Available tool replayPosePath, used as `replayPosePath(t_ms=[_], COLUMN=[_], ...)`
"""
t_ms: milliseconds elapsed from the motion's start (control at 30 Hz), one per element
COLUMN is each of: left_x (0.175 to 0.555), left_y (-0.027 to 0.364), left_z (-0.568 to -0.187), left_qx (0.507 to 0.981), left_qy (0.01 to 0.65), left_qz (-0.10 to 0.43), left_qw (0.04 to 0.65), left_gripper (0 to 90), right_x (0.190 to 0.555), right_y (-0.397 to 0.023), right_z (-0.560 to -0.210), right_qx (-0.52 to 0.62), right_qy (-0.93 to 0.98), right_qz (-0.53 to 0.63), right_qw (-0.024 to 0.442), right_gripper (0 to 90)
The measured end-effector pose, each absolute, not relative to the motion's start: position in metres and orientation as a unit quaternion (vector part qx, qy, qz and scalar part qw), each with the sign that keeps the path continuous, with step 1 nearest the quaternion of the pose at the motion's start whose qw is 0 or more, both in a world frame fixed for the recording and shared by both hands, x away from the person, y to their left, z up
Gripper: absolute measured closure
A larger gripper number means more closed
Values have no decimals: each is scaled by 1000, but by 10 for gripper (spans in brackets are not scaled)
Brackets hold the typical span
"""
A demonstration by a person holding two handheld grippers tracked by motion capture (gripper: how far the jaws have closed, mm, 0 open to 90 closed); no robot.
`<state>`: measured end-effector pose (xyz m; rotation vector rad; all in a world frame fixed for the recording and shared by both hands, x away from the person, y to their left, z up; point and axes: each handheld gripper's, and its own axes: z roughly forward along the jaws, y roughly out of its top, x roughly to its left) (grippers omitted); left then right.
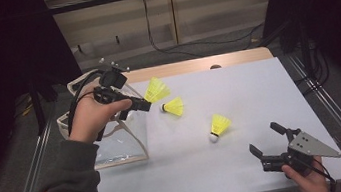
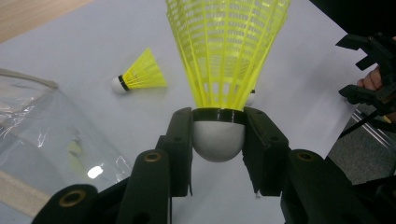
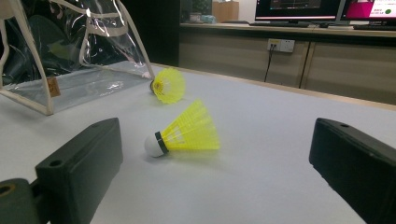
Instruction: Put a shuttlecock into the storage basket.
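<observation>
Up close, yellow mesh-skirted shuttlecock, white round cork clamped in left claw; right claw apart

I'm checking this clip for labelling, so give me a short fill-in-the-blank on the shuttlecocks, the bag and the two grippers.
1. The left gripper is shut on the white cork of a ____ shuttlecock.
2. ____ other shuttlecocks lie on the white table.
3. The jaws of the right gripper stand ____.
4. The bag by the left hand is made of ____ plastic.

Missing words: yellow; two; open; clear
</observation>
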<state>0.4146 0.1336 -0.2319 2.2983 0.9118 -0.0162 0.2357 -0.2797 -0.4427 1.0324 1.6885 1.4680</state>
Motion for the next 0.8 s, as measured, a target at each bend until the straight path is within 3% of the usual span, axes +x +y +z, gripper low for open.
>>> replayPosePath(t_ms=[800], left_x=[420], left_y=[155], left_z=[-226], left_qx=[870], left_qy=[368], left_qz=[14], left_qw=[327], left_gripper=[648], right_x=[236], right_y=[-280], right_z=[-442], right_qx=[394], right_qy=[646], right_qz=[563], right_qw=[333], right_gripper=[23])
